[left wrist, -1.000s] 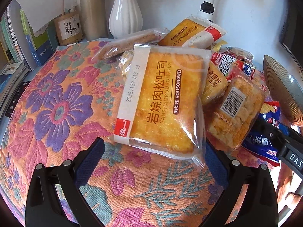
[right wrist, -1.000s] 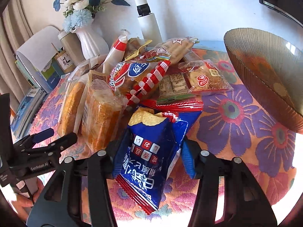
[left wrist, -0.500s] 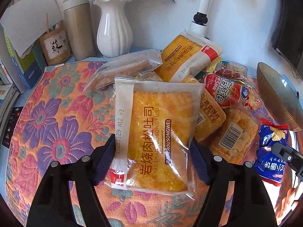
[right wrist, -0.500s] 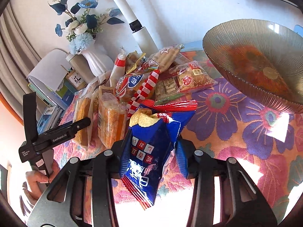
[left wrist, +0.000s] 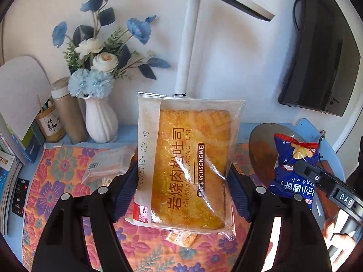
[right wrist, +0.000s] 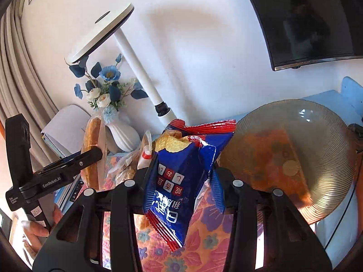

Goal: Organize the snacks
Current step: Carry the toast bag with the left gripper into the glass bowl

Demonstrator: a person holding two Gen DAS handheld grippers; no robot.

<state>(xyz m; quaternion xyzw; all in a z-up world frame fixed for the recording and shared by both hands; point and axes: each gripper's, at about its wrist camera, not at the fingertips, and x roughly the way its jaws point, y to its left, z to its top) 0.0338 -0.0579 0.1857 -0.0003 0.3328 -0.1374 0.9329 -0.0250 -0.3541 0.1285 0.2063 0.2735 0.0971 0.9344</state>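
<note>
orange toast packet (left wrist: 188, 165), printed "rousongwei" and "20251129 a12 03", sits centre frame clamped in the left gripper (left wrist: 181, 195); at right, a blue crisp bag (right wrist: 181, 181) hangs pinched in the right gripper (right wrist: 179, 190), beside the glass bowl (right wrist: 317, 158).

Probably a home: flower vase (left wrist: 101, 122), floral tablecloth (left wrist: 52, 181), wall television (left wrist: 322, 52).

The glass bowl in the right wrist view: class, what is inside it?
Nothing lies in the glass bowl; only the floral tablecloth shows through it. Its near-left edge is hidden behind the blue chip bag.
</note>
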